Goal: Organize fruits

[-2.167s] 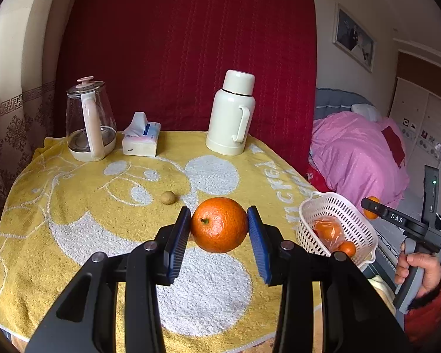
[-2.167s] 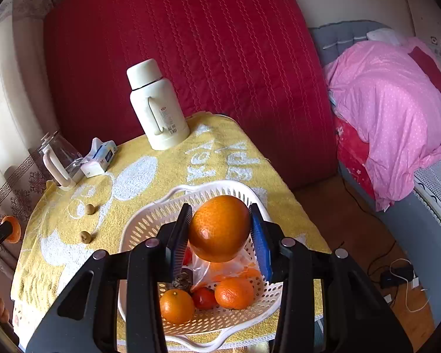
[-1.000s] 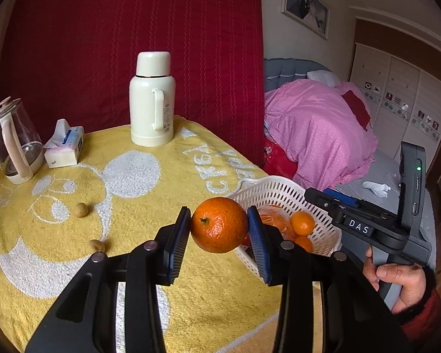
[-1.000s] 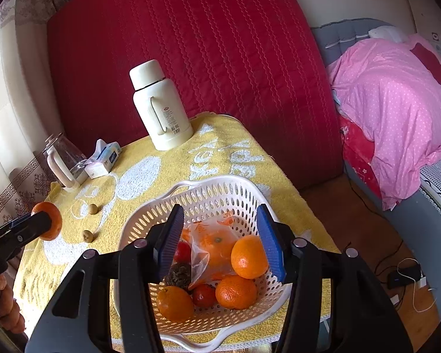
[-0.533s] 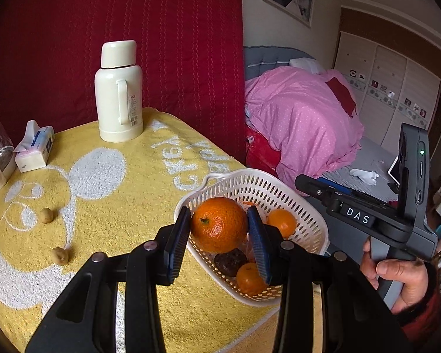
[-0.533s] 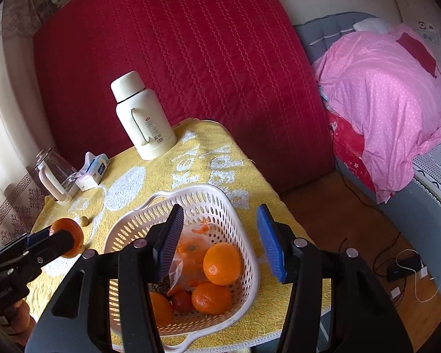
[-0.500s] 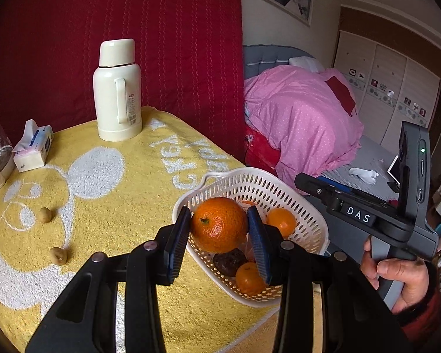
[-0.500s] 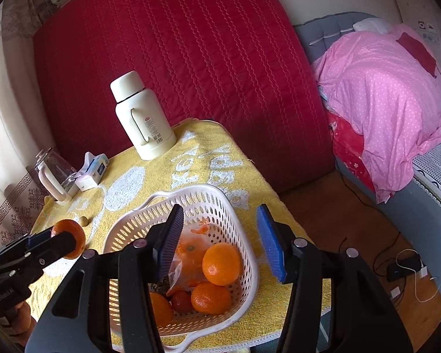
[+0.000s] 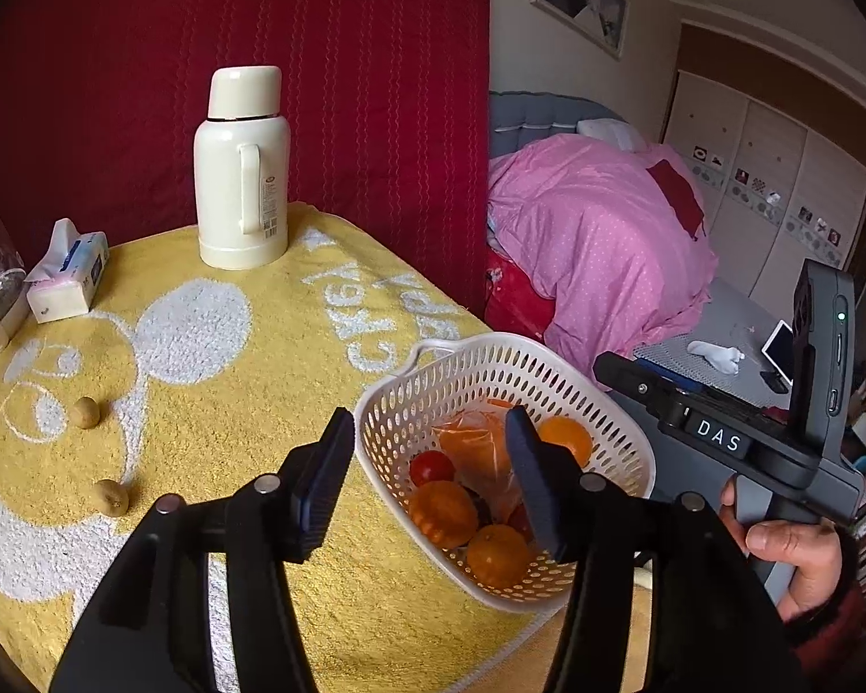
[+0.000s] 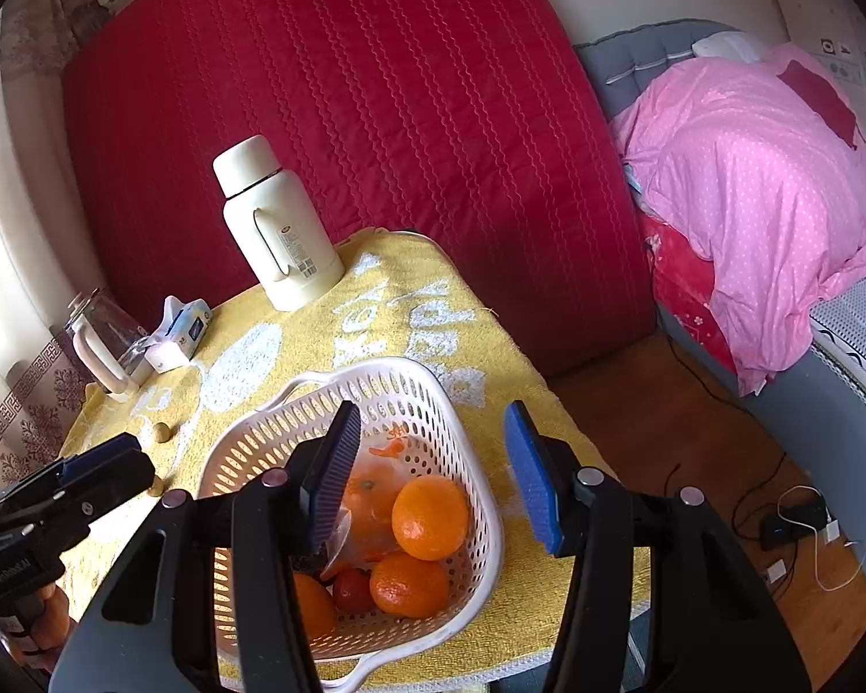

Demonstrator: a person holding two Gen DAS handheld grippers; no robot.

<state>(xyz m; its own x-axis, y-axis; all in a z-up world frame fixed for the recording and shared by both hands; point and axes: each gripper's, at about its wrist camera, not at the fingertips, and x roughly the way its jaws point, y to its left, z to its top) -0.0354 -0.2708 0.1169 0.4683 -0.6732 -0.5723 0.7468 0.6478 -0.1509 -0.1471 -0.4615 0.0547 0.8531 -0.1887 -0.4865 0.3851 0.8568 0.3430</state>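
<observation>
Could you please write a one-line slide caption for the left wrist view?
Left gripper, jaws just opened and empty, above the white basket of oranges; two small brown fruits remain on the yellow cloth.

The left wrist view looks forward and slightly downward along the left gripper [image 9: 430, 476], from the near edge of the table [image 9: 213, 416], close above the white basket [image 9: 387, 433], facing the red quilt and the bed. The right wrist view looks down more steeply over the right gripper [image 10: 433, 476], from the table's right end, with the same basket [image 10: 479, 520] close beneath. Both views share the basket, the cream thermos [image 9: 241, 173] [image 10: 277, 231] and the yellow towel; each also catches the other gripper at its edge.
</observation>
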